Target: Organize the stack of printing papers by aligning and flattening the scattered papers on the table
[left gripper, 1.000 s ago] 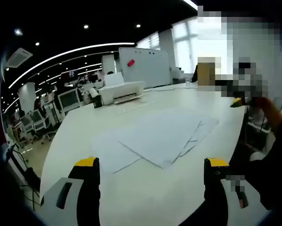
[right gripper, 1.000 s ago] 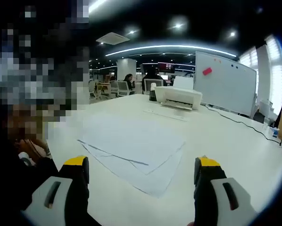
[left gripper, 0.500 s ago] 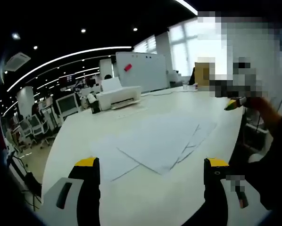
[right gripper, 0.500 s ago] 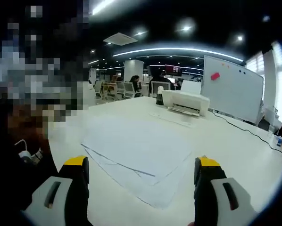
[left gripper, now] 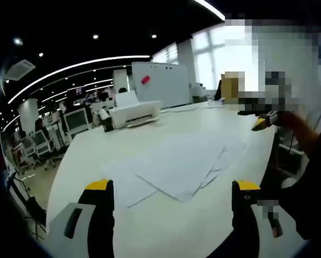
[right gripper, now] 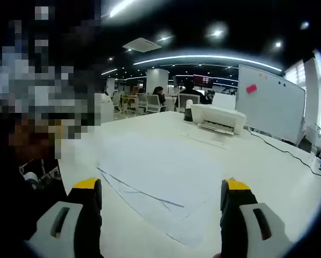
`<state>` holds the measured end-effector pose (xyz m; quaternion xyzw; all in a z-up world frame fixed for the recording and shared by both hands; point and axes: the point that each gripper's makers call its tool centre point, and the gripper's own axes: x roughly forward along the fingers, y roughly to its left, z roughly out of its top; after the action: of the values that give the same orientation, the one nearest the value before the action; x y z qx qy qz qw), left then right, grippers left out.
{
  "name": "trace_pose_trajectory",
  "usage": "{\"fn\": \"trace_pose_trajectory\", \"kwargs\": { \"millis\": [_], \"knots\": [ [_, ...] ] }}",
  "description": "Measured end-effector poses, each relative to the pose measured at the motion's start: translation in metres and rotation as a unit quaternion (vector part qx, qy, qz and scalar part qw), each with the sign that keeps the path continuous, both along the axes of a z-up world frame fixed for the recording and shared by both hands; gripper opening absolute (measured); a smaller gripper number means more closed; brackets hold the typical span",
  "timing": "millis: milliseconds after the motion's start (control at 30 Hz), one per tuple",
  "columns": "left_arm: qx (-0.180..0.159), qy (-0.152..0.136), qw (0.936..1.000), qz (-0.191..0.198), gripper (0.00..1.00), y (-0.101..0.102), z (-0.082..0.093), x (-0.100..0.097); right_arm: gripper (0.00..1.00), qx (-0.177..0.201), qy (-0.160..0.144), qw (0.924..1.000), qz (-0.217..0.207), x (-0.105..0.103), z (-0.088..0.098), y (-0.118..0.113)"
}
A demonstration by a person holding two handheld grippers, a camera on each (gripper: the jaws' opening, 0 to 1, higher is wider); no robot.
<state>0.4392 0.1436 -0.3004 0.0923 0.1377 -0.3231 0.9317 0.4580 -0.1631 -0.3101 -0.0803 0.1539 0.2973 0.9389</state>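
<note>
A: Left gripper (left gripper: pixel 171 189) first. What've you got?

B: My jaws are spread wide apart, nothing between them, yellow tips up from the bottom of the left gripper view. They hang above the near part of the white table (left gripper: pixel 85 156), not touching anything.

A: And the papers?

B: The scattered papers (left gripper: pixel 179 161) lie flat on the table just ahead of my left jaws, fanned out, edges not lined up, corners sticking out on the right side. One sheet pokes out lower left under the rest.

A: Right gripper (right gripper: pixel 160 189)?

B: Same thing, jaws wide apart and empty, held over the table's near edge. In the right gripper view the papers (right gripper: pixel 166 177) sit straight ahead between my jaw tips, overlapping at angles, a dark seam line where one sheet edge crosses another.

A: Further out?

B: White printer (left gripper: pixel 131 114) at the far side of the table, well apart from the papers; also seen from the right (right gripper: pixel 218 118). A whiteboard (left gripper: pixel 160 83) behind it with a pink thing stuck on it. Office chairs (left gripper: pixel 39 142) and desks off to the left, ceiling light strips overhead. A cable (right gripper: pixel 278 148) runs across the table at right in the right gripper view.
</note>
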Motion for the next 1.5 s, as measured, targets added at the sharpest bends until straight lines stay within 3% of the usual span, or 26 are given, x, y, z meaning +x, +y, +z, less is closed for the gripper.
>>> {"fn": "trace_pose_trajectory", "kwargs": {
  "millis": [767,933,1133,1333,1500],
  "knots": [
    [-0.013,-0.007,0.9999,0.008,0.9,0.004,-0.003,0.004,0.84,0.005,0.003,0.9997,0.022,0.024,-0.018,0.034],
    [-0.016,-0.011,0.9998,0.01,0.91,0.004,0.0,0.007,0.85,0.033,-0.002,0.9989,0.032,0.026,-0.013,0.043],
    [-0.014,-0.017,0.9997,0.011,0.91,0.003,-0.002,0.007,0.84,0.009,-0.013,0.9996,0.021,0.033,-0.019,0.043],
    [-0.037,-0.012,0.9992,0.006,0.93,-0.001,-0.004,0.004,0.84,0.013,-0.01,0.9998,0.015,0.04,-0.027,0.047],
    [-0.036,-0.008,0.9993,0.008,0.95,0.0,-0.008,0.004,0.83,0.009,-0.008,0.9999,0.006,0.046,-0.033,0.049]
  ]
}}
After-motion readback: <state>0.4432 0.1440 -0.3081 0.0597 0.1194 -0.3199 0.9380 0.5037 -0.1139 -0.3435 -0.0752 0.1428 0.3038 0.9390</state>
